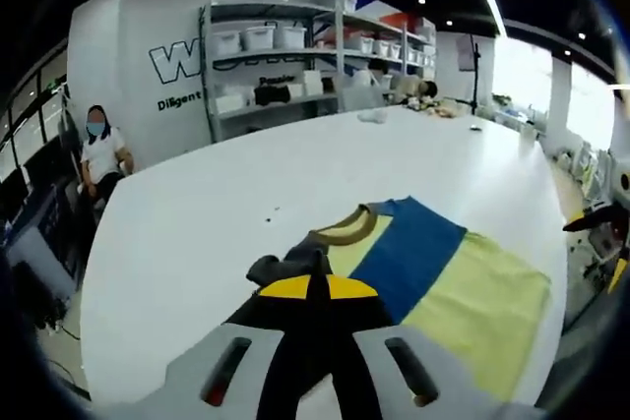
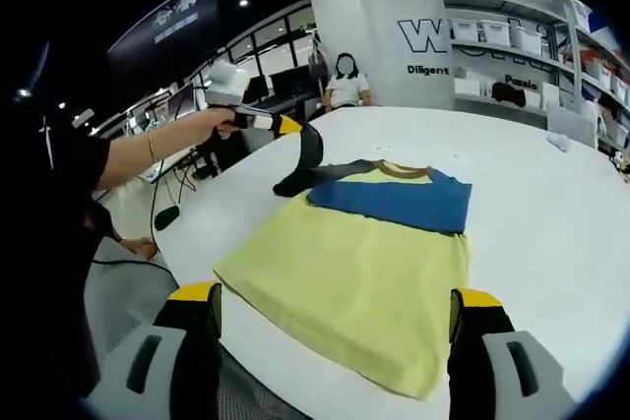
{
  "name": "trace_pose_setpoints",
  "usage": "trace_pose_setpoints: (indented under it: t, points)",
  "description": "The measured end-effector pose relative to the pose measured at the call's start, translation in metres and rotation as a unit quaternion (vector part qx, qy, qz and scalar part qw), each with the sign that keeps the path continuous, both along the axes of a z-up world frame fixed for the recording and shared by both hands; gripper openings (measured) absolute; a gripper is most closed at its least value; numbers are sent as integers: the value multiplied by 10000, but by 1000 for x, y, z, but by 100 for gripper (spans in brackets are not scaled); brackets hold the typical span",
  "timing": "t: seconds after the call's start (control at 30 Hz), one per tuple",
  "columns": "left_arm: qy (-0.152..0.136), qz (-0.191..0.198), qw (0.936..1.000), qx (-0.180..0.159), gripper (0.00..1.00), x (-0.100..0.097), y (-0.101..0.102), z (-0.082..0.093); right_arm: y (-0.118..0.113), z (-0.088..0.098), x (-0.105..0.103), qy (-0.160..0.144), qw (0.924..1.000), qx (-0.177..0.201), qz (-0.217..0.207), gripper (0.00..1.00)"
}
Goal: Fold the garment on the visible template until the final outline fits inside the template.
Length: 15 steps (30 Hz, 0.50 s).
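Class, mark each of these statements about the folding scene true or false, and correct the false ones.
1. The left gripper is shut on the dark sleeve of the garment. True.
2. The garment hangs in the air, clear of the table. False: its body lies flat on the white table; just the sleeve is raised.
3. The right gripper has its jaws open. True.
4. The blue band runs along the hem. False: it crosses the chest below the collar.
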<state>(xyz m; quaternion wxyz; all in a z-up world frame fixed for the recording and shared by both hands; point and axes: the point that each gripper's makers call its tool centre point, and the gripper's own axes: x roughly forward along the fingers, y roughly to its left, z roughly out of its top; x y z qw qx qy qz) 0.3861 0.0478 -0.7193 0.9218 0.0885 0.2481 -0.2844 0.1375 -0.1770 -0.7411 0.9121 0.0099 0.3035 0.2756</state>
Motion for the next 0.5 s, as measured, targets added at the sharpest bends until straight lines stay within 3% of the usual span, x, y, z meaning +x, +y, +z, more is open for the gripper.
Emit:
trace_pose_setpoints:
  t: [0.07,0.2,0.4,0.5]
  points:
    - [5,-49,10000,-5,0,0,-5,0,0,0,0,3,10000,-3,0,99]
    - [-1,-281,9995,-142,0,1,-44,6,-2,-1,-1,17,10000,-17,7,99]
    - [74,-425,9986,-311,0,0,-80,6,-4,-2,-2,51,10000,-47,13,99]
    - [57,-570,9981,-240,0,-1,-96,5,-3,-3,-2,72,10000,-37,21,99]
